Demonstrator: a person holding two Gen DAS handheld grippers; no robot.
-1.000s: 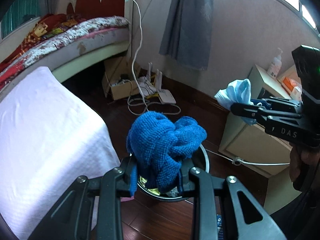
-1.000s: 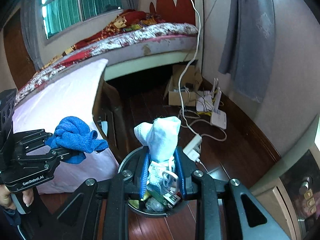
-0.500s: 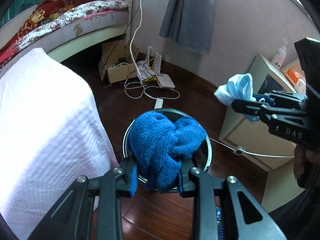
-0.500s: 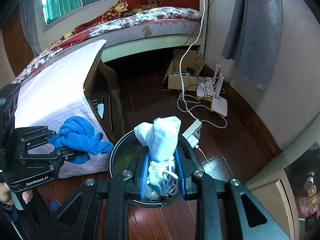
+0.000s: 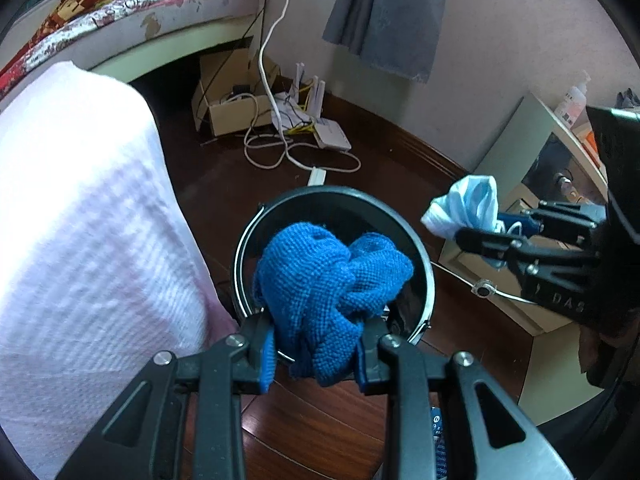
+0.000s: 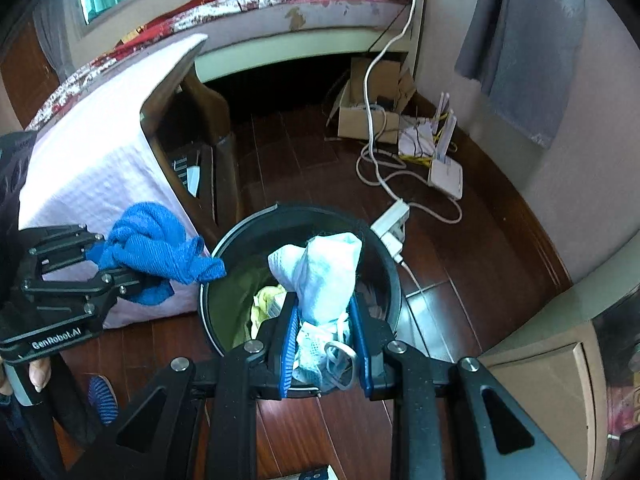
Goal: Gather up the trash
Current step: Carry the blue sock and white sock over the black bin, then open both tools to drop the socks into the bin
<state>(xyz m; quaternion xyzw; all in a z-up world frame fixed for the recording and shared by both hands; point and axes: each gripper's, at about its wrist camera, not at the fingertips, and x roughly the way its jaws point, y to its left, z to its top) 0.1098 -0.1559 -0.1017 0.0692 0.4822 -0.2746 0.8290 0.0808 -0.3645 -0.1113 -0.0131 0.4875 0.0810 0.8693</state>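
My left gripper point(image 5: 318, 354) is shut on a crumpled blue cloth point(image 5: 328, 288) and holds it above the near rim of a round black trash bin point(image 5: 400, 216) on the floor. My right gripper point(image 6: 323, 350) is shut on a bundle of white and light-blue face masks point(image 6: 320, 276), held above the same bin point(image 6: 240, 236), which has yellow and white trash inside. The right gripper with the masks point(image 5: 468, 208) shows at the right of the left wrist view. The left gripper with the blue cloth point(image 6: 156, 248) shows at the left of the right wrist view.
A table with a white-pink cloth point(image 5: 72, 220) stands left of the bin. A cardboard box point(image 6: 372, 112), white cables, a power strip point(image 6: 390, 224) and a router point(image 6: 444, 176) lie on the dark wood floor beyond. A beige cabinet point(image 5: 532, 152) stands right. A bed point(image 6: 280, 8) is behind.
Both grippers have tilted down and moved closer over the bin, which now shows whole beneath the held items. Both stay shut on their loads.
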